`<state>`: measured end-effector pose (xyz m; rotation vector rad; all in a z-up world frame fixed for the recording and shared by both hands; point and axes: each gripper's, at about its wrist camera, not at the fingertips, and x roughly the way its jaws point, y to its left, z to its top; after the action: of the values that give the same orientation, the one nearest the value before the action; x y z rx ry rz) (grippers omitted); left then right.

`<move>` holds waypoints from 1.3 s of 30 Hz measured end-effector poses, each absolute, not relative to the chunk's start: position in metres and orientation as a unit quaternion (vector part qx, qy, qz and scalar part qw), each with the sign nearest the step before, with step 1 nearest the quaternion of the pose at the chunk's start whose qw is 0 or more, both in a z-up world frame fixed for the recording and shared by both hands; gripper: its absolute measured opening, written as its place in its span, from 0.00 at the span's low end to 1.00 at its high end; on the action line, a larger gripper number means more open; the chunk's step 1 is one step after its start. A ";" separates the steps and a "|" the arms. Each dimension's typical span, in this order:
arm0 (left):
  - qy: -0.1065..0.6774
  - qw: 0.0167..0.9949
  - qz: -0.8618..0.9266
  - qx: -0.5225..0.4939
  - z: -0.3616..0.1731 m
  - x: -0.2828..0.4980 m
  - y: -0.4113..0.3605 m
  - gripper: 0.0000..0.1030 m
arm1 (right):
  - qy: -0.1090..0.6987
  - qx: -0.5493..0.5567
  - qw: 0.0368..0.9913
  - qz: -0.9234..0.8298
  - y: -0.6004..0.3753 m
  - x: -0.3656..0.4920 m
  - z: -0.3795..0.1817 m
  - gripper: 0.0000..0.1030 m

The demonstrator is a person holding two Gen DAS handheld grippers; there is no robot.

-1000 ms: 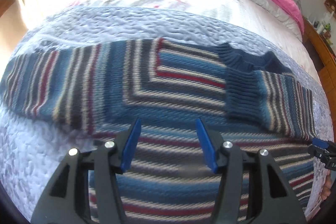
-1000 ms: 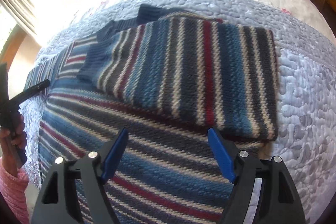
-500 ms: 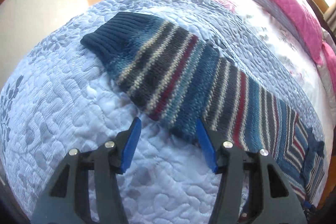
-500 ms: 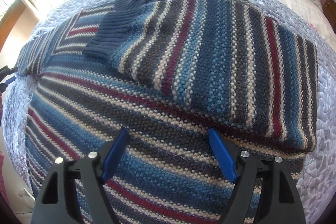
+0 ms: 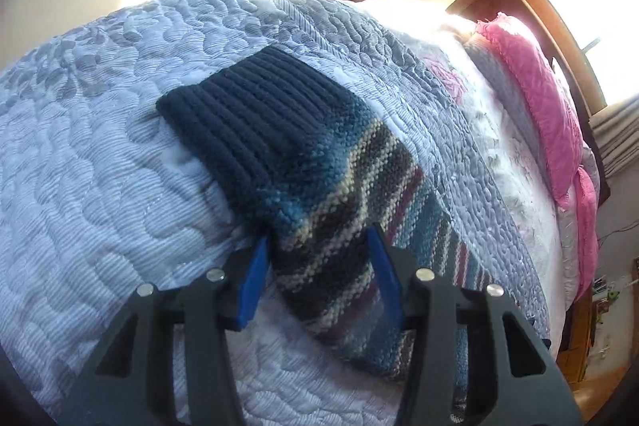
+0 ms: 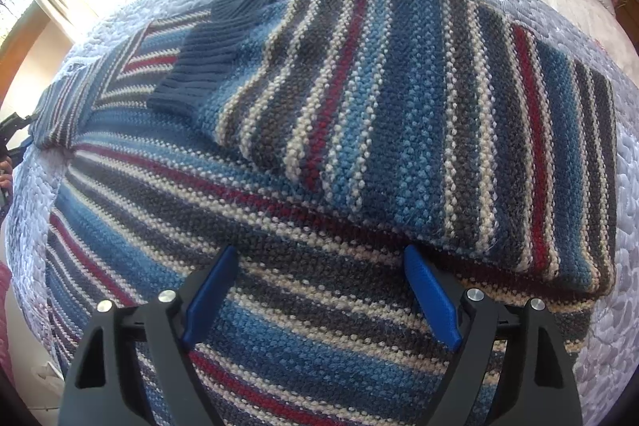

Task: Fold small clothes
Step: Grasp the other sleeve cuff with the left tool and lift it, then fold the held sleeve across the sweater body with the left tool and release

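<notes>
While lying flat on the quilted bed point(image 5: 100, 154), striped sweater point(image 6: 319, 226) spreading beneath both tools, left tool point(image 5: 317, 240) gaping around the sleeve point(image 5: 303, 178), right tool point(image 6: 319, 262) hovering spread apart above the body.

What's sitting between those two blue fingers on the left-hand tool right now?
In the left wrist view, the striped sleeve of the sweater lies between the open left gripper fingers, its navy cuff stretched ahead on the quilt.

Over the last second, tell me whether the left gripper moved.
Yes. The left gripper swung from the sweater's body out to the unfolded sleeve, now straddling it just behind the navy cuff.
</notes>
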<state>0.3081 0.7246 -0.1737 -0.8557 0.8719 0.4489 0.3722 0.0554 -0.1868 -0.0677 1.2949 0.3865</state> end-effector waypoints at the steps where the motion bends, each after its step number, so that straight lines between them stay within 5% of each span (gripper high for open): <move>1: 0.405 0.794 0.210 -0.401 -0.174 0.308 0.725 0.46 | 0.599 -0.032 0.780 0.180 0.054 0.372 -0.187 0.84; 18: 0.380 0.775 0.220 -0.454 -0.188 0.295 0.750 0.45 | 0.597 -0.030 0.780 0.186 0.054 0.375 -0.188 0.87; 19: 0.376 0.774 0.221 -0.459 -0.189 0.295 0.751 0.43 | 0.597 -0.030 0.780 0.185 0.054 0.374 -0.188 0.87; 22: 0.371 0.775 0.233 -0.455 -0.188 0.295 0.752 0.15 | 0.595 -0.032 0.781 0.188 0.053 0.373 -0.189 0.87; 25: 0.352 0.780 0.232 -0.462 -0.184 0.289 0.749 0.12 | 0.594 -0.031 0.781 0.189 0.054 0.373 -0.189 0.87; 39: 0.351 0.902 0.184 -0.175 -0.093 0.339 0.593 0.11 | 0.588 -0.002 0.786 0.191 0.043 0.360 -0.172 0.85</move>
<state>0.3389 0.5934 -0.0928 -0.3610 0.7254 0.3802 0.3596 0.0431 -0.1722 -0.0041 1.2684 0.4122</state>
